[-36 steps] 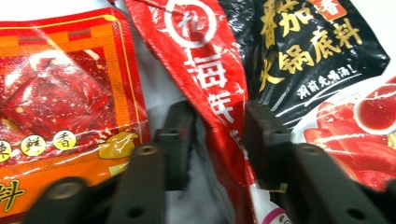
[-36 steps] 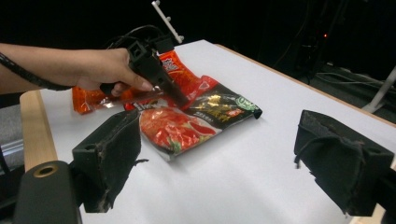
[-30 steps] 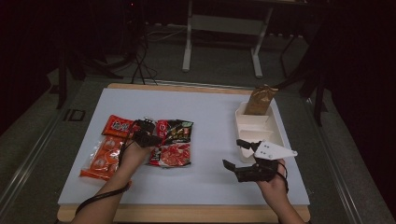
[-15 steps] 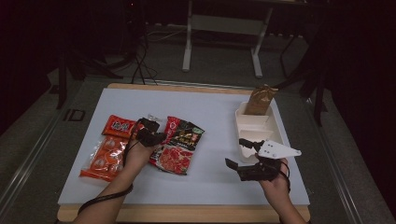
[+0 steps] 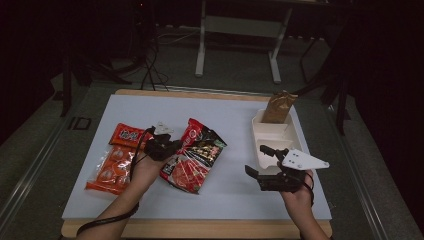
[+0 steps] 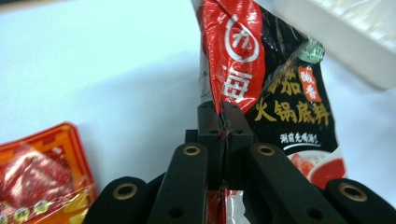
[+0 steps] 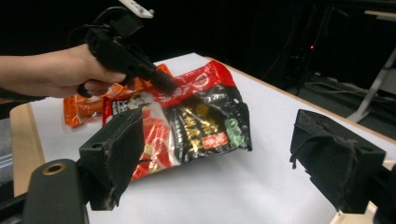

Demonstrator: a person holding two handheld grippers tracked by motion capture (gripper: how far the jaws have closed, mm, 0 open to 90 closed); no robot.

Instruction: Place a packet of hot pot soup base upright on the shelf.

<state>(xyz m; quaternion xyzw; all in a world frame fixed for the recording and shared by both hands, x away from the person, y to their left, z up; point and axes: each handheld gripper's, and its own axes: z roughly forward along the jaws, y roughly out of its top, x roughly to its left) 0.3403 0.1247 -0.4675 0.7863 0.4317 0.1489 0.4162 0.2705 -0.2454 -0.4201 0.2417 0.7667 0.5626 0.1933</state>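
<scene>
**Three cameras, one table**

The high view looks forward and down from above the person's side, taking in the whole white table from well back. The left gripper view sits very near, looking along its own jaws at the black and red sauce packet clamped between them. The right gripper view looks low across the table from farther off, toward the left gripper. All three views share the sauce packet; the high view and the right gripper view also share the left gripper.
</scene>
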